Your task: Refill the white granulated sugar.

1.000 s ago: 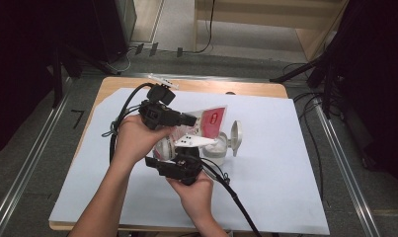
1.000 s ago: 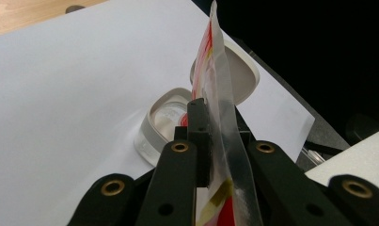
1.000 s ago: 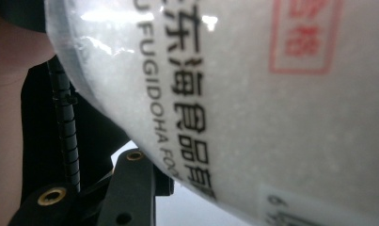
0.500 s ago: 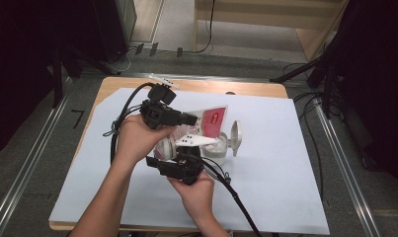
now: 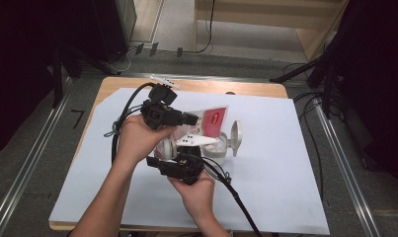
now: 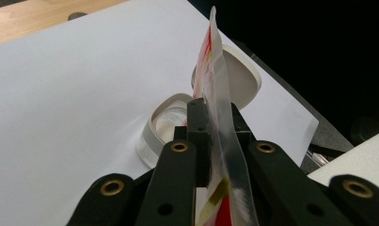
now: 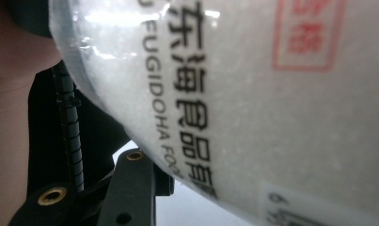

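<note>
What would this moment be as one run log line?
left gripper: shut on pouch edge | right gripper: at pouch, grip unclear | container: open, on white sheet

Right claw [image 7: 145, 188] (behind pouch [image 7: 272, 108])

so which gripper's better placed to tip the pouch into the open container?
Left, probably. The left gripper is shut on the pouch edge, directly above the open container. The right gripper sits beneath the pouch; its grip can't be judged.
</note>
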